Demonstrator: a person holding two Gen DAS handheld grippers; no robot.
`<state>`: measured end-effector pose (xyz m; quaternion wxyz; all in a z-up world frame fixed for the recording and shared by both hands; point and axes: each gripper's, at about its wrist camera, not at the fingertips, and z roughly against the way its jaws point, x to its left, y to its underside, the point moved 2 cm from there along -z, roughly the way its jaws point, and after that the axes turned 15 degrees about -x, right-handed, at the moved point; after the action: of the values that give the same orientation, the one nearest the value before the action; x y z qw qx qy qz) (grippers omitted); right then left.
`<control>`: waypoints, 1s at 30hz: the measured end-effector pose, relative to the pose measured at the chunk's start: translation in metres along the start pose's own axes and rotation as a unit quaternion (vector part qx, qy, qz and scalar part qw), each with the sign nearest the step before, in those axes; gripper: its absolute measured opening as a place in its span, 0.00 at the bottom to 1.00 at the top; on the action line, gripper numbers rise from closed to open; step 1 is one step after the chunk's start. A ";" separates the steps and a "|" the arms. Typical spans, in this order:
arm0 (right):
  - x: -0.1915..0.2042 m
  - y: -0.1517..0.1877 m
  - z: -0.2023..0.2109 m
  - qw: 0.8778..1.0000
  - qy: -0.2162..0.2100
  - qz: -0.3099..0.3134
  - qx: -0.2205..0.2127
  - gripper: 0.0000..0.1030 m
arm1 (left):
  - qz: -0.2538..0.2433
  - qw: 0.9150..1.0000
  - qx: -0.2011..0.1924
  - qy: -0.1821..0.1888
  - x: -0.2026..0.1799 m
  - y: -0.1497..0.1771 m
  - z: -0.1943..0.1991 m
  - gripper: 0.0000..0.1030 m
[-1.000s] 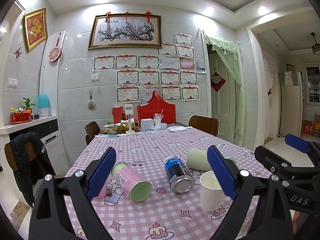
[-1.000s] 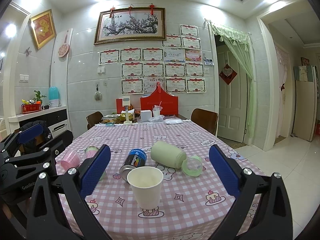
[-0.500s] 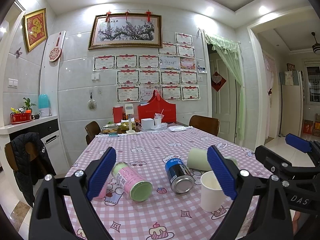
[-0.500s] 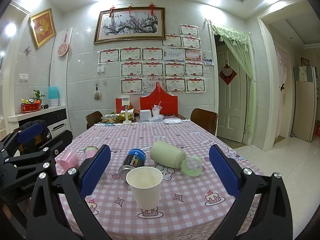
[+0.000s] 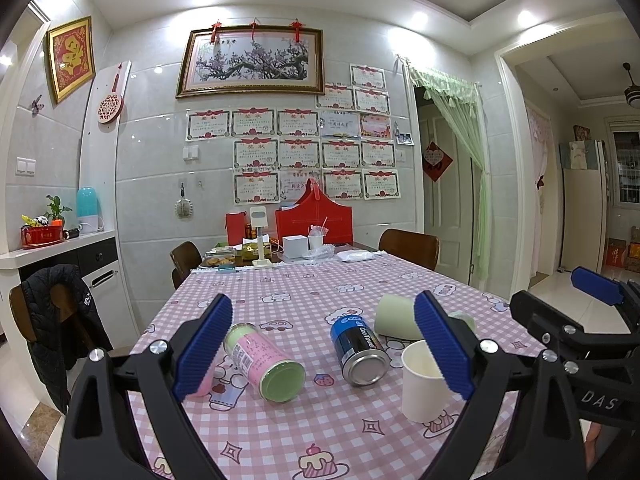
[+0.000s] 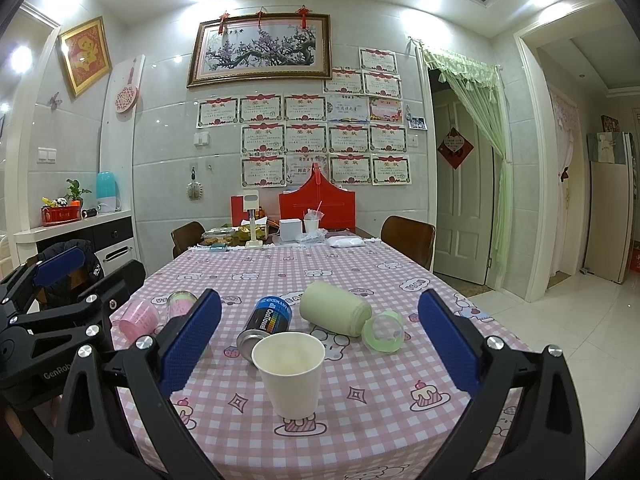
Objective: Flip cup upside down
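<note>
A white paper cup (image 6: 290,374) stands upright, mouth up, near the front edge of the pink checked table (image 6: 384,408). It also shows in the left wrist view (image 5: 422,384), partly behind that gripper's right finger. My right gripper (image 6: 320,344) is open and empty, the cup centred between its fingers but farther out. My left gripper (image 5: 324,348) is open and empty, to the left of the cup, facing the lying cans.
A blue can (image 6: 266,320), a pale green bottle (image 6: 334,312) with a loose green cap (image 6: 382,334), a pink-labelled can (image 5: 264,362) and a small pink cup (image 6: 138,318) lie on the table. Boxes and chairs stand at the far end.
</note>
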<state>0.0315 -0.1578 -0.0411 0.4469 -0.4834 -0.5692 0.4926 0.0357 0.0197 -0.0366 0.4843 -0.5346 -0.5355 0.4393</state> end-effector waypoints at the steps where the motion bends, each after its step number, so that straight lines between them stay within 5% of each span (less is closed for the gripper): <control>1: 0.000 0.000 0.000 1.000 0.000 0.000 0.000 0.92 | 0.000 1.000 0.000 0.000 0.000 0.000 0.000 0.88; 30: -0.001 0.008 -0.002 1.000 0.000 0.002 0.005 0.92 | -0.002 1.000 0.009 -0.002 -0.002 0.007 -0.008 0.88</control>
<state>0.0349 -0.1585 -0.0487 0.4486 -0.4822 -0.5658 0.4962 0.0449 0.0181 -0.0428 0.4890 -0.5285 -0.5337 0.4436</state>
